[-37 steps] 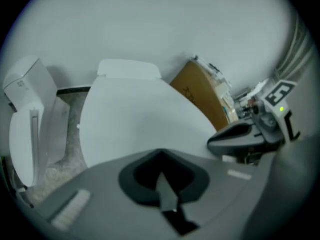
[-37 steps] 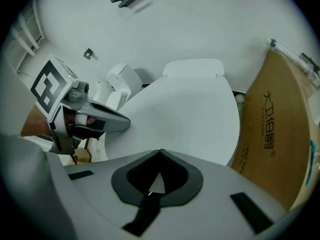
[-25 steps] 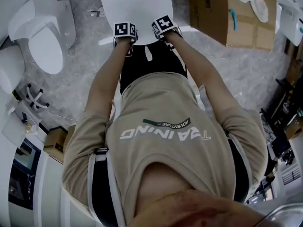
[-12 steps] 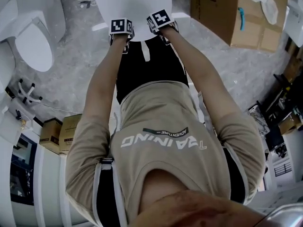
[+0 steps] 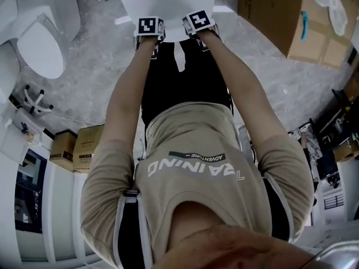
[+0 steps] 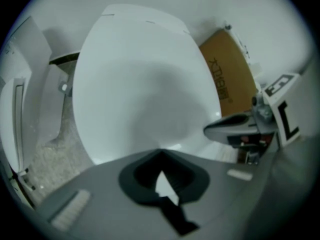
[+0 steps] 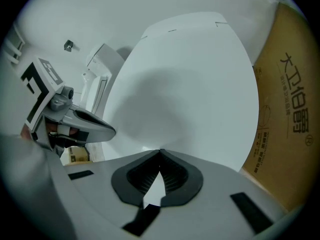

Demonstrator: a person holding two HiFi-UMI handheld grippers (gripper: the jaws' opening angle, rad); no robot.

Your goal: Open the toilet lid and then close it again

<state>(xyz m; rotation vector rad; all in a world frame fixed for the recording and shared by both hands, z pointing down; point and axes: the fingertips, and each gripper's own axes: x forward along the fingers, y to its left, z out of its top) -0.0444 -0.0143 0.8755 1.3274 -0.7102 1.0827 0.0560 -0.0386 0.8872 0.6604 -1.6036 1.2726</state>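
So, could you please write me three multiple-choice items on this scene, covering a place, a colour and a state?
1. In the head view, where does the cardboard box lie from the toilet lid? A: left. B: right. C: on top.
2. What colour is the lid? A: white. B: black. C: blue.
3. How do the jaws of the left gripper and right gripper stand? A: wide apart. B: together. C: around a brush.

Answers: 1 B, the box fills the upper right. 2 A, it is white in every view. 3 B, the tips meet at the lid's edge.
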